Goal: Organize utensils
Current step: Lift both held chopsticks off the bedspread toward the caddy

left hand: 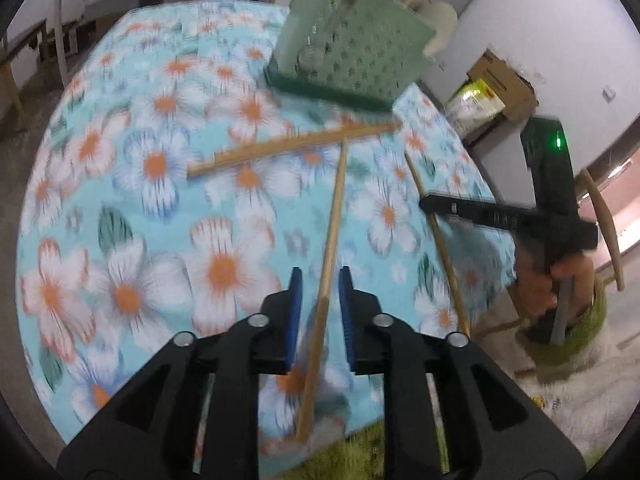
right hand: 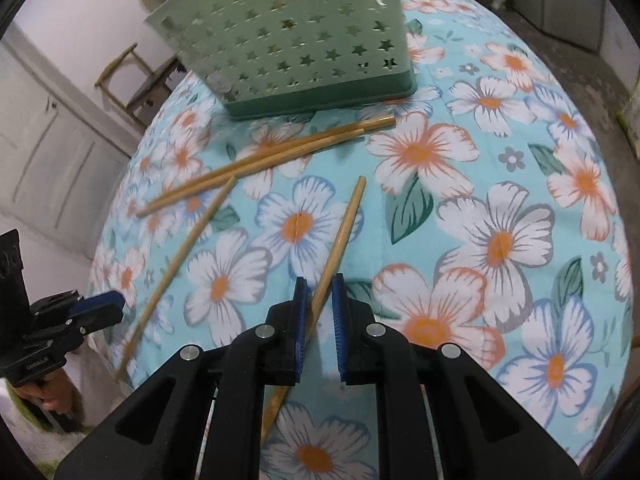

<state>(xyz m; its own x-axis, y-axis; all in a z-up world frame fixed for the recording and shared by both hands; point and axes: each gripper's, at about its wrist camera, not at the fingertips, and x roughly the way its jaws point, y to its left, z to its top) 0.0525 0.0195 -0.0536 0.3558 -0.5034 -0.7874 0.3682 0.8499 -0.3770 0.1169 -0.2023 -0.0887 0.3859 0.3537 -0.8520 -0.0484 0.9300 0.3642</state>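
- Right tongs (right hand: 319, 282): narrow, clamped on one chopstick (right hand: 340, 236), off-centre.
- Left tongs (left hand: 319, 276): part open, a second chopstick (left hand: 334, 220) between the pads, untouched.
- Pair of chopsticks (right hand: 264, 160) lies on the surface (right hand: 500, 200) before the green holder (right hand: 296, 40).
- Risk: gripped stick pivots or slips when lifted; the free stick may roll toward the edge.

left wrist: close, steeply down | right wrist: same | shared: tablecloth (left hand: 120, 200)
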